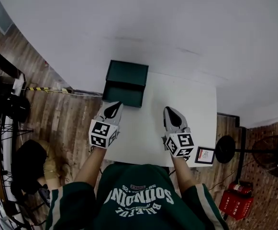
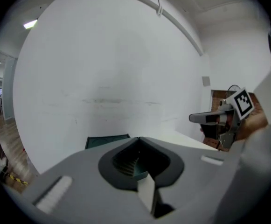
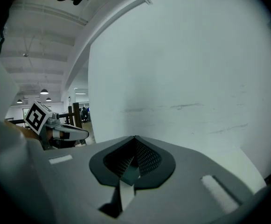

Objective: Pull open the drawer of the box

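Observation:
A dark green box (image 1: 127,73) stands at the far left corner of the white table (image 1: 191,109), against the wall. Its drawer (image 1: 123,94) looks drawn out toward me. My left gripper (image 1: 114,106) hovers just in front of the drawer, its jaws shut and empty. My right gripper (image 1: 170,111) hangs over the middle of the table, also shut and empty. In the left gripper view the closed jaws meet at the left gripper's tip (image 2: 139,139), with the box's top (image 2: 108,141) beyond and the right gripper (image 2: 205,118) off to the right. The right gripper view faces the bare wall.
A small framed card (image 1: 205,155) lies at the table's near right corner. The white wall (image 1: 177,32) rises right behind the box. On the wooden floor stand a black fan base (image 1: 225,150) and a red object (image 1: 237,200) at right, and dark gear (image 1: 28,164) at left.

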`<state>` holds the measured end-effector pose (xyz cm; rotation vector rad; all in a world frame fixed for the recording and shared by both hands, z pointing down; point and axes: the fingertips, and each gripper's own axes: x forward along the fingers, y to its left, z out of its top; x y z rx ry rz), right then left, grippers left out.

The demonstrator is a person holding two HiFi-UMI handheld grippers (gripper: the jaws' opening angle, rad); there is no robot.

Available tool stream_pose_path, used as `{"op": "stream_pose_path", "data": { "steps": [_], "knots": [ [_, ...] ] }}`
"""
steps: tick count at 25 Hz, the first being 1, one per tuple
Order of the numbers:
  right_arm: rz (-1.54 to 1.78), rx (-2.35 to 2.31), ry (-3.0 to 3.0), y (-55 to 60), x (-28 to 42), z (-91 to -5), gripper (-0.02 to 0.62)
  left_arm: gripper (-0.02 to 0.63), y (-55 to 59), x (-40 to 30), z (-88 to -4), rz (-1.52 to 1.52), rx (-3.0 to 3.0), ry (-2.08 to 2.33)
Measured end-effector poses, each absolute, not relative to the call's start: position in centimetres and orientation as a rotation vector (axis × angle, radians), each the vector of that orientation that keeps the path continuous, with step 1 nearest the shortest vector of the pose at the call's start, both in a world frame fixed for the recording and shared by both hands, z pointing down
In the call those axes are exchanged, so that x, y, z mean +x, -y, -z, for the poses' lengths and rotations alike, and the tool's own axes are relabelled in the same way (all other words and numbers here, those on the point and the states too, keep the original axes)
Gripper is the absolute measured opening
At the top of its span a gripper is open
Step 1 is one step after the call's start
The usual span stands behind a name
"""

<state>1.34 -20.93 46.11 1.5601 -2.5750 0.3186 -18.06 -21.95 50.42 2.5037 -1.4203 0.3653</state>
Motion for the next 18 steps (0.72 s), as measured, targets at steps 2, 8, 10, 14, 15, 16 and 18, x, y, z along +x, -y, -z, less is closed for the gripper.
{"op": "stream_pose_path", "data": {
  "steps": [2, 8, 10, 14, 15, 16, 18],
  "knots": [
    [-0.294, 1.563, 2.581, 20.57, 1.17, -45.94, 0.002, 0.052, 21.68, -18.01, -50.34, -0.363, 2.501, 1.422],
    [-0.287, 1.564, 2.576, 20.23, 1.17, -46.47, 0.002, 0.052, 21.31, -18.15, -50.42, -0.361, 2.494, 1.429],
    [-0.29, 1.561, 2.575, 20.25, 1.19, -46.57, 0.002, 0.052, 21.4, -18.1, -50.43, -0.368, 2.498, 1.43],
    [-0.29, 1.557, 2.575, 20.09, 1.32, -46.6, 0.003, 0.052, 21.31, -17.88, -50.55, -0.378, 2.504, 1.43],
    [-0.29, 1.557, 2.574, 20.04, 1.34, -46.57, 0.002, 0.052, 21.28, -17.88, -50.53, -0.376, 2.503, 1.43],
    [-0.291, 1.557, 2.573, 20.01, 1.34, -46.53, 0.002, 0.052, 21.27, -17.89, -50.5, -0.373, 2.501, 1.429],
    [-0.294, 1.555, 2.572, 20.09, 1.24, -46.47, 0.002, 0.052, 21.35, -18.03, -50.52, -0.372, 2.494, 1.427]
  ]
}}
